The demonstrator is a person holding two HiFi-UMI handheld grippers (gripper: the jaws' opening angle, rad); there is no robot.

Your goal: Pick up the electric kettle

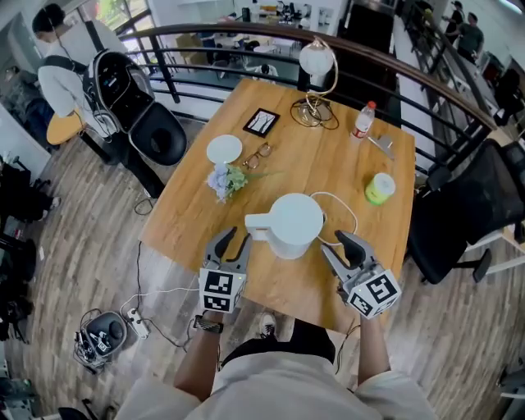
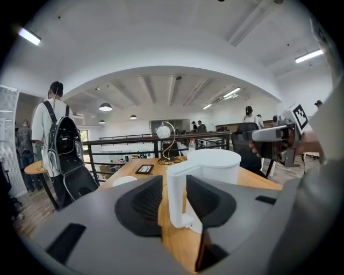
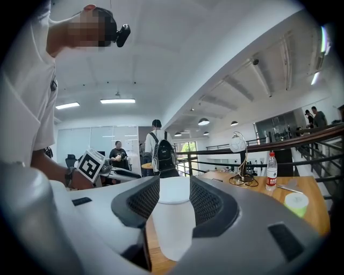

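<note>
Left gripper and right gripper flank the kettle on the bench for lifting, jaws apart; handle between left jaws, apparently unclamped.

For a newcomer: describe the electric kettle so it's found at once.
On the wooden table by the curved black railing, look at the near edge. The white cylindrical electric kettle stands there, the biggest item, with a boxy side handle.

Lamp, bottle, green cup

White electric kettle stands upright on table, handle pointing left.
</note>
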